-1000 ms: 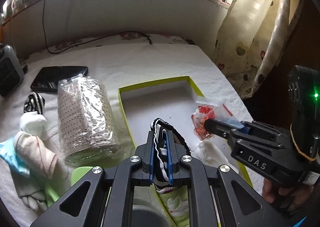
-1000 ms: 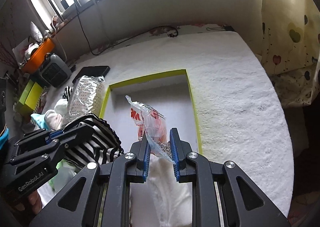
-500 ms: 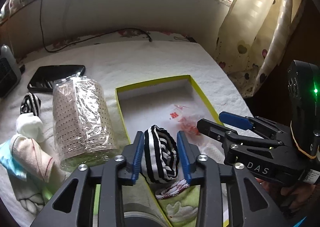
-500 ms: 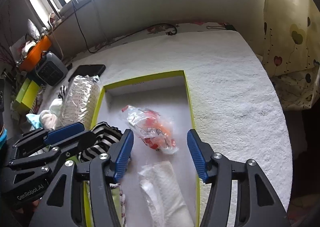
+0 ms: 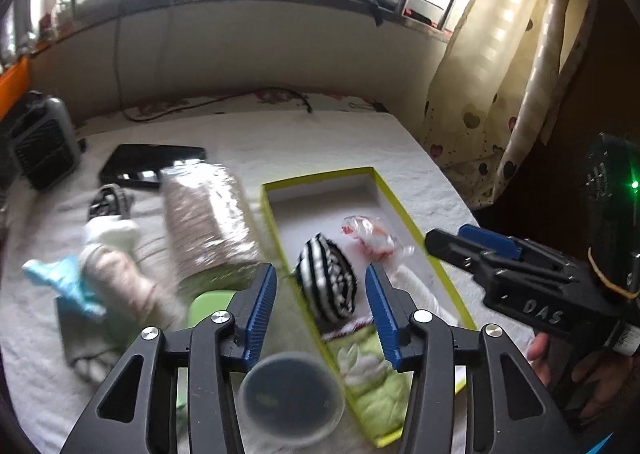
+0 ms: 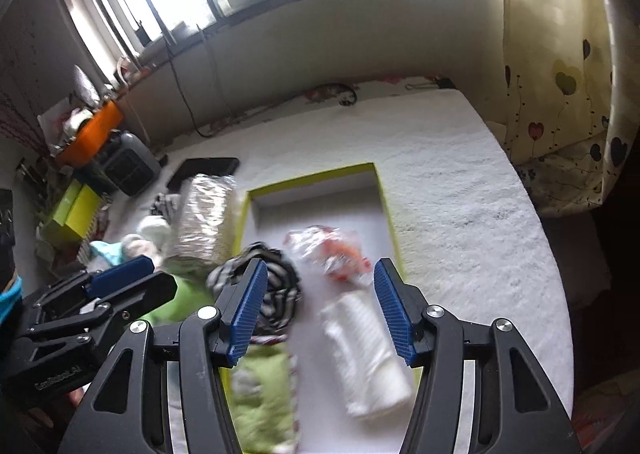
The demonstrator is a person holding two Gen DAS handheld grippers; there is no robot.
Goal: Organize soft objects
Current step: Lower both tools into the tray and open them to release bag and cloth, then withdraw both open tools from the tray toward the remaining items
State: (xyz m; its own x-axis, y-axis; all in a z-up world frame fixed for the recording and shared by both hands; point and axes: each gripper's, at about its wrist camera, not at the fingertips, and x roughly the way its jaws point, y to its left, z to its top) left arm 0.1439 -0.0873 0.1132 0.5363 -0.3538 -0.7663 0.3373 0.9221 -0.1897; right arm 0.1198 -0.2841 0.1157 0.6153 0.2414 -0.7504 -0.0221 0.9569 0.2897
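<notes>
A yellow-green box (image 5: 394,195) sits on a white fluffy blanket (image 6: 460,189). Inside the box lies a black and white striped sock (image 5: 330,282), rolled into a lump. Just beside it, farther in, is a crinkly clear bag with red bits (image 5: 374,236). A white rolled cloth (image 6: 366,350) and a green flowery cloth (image 5: 368,370) lie at the near end of the box.

The left gripper (image 5: 320,294) hangs over the striped sock. Its blue pads have just been opening and now stand apart. The sock shows between them, but they do not press on it.

The right gripper (image 6: 318,302) hangs over the box too, its pads spread wide and gripping nothing. The crinkly bag lies in the box below the gap.

Outside the box, to the left, lie a shiny wrapped pack (image 5: 206,221), a white sock (image 5: 110,234), a blue cloth (image 5: 66,280) and a black flat thing (image 5: 150,165).
</notes>
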